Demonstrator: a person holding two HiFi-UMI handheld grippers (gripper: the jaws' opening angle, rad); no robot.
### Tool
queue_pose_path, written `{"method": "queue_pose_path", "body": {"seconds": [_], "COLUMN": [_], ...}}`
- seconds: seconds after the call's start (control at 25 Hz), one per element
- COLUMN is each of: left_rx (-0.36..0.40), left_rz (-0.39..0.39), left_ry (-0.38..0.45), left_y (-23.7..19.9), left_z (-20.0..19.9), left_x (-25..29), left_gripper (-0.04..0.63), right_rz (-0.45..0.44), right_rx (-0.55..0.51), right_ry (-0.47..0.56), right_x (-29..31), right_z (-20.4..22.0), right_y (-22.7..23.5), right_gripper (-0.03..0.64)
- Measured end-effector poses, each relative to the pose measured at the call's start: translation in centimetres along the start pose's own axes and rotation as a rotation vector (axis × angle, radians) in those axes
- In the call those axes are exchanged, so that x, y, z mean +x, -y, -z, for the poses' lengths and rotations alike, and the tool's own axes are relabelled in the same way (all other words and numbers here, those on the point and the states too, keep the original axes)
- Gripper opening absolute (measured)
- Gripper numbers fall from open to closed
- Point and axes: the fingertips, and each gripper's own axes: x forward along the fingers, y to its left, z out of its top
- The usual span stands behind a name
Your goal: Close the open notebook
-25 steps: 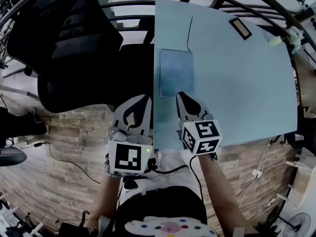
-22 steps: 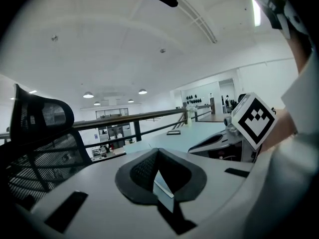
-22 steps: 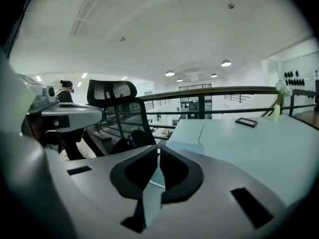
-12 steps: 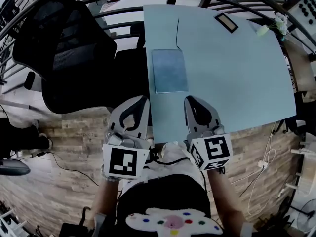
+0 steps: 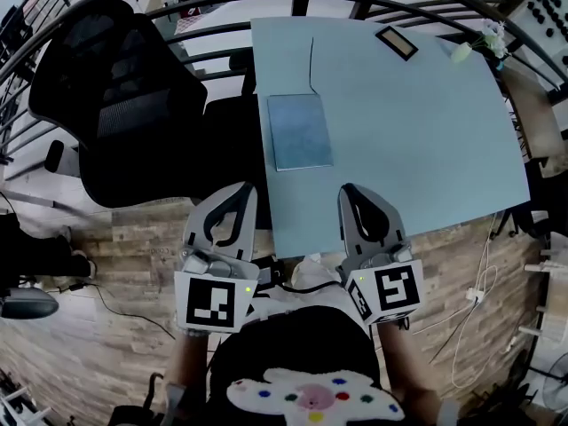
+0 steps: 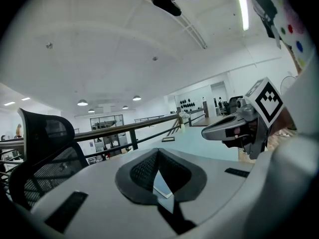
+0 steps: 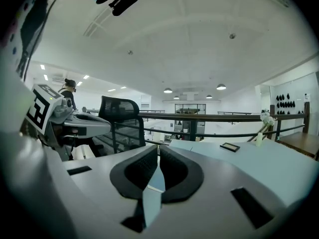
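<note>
View from above of a pale blue table [image 5: 426,149]. The notebook [image 5: 300,131] lay flat on the table, close to its left edge and about halfway along that edge. It was shut, with a plain blue-grey cover facing up, and nothing touched it.

The left gripper [image 5: 243,188] was held just off the table's near left corner, above the wooden floor [image 5: 106,264], well short of the notebook. Its jaws were pressed together with nothing between them, as its own camera also showed [image 6: 158,151].

The right gripper [image 5: 351,190] was held over the table's near edge, beside the left one and also apart from the notebook. Its jaws were together too and held nothing [image 7: 158,150].

A black mesh office chair [image 5: 115,96] stood to the left of the table. A small dark rectangular object [image 5: 397,43] lay near the table's far edge. A dark railing [image 7: 219,116] ran beyond the table's far side.
</note>
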Motion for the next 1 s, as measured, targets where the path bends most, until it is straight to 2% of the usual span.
{"method": "queue_pose_path", "body": {"seconds": [0.12,1.0], "left_rx": [-0.02,0.01], "left_rz": [-0.007,0.003], "left_ry": [-0.009,-0.006], "left_y": [-0.06,0.04], "left_z": [0.12,-0.07], "left_x": [-0.46,0.34], "left_gripper": [0.017,0.016], "right_rz": [0.003,-0.01], "right_rx": [-0.017,-0.027], "right_ry": [0.0,-0.006], "right_x": [-0.22,0.42], "right_z": [-0.07,-0.08], "right_y": [0.08,0.01], "right_gripper": [0.041,0.04]}}
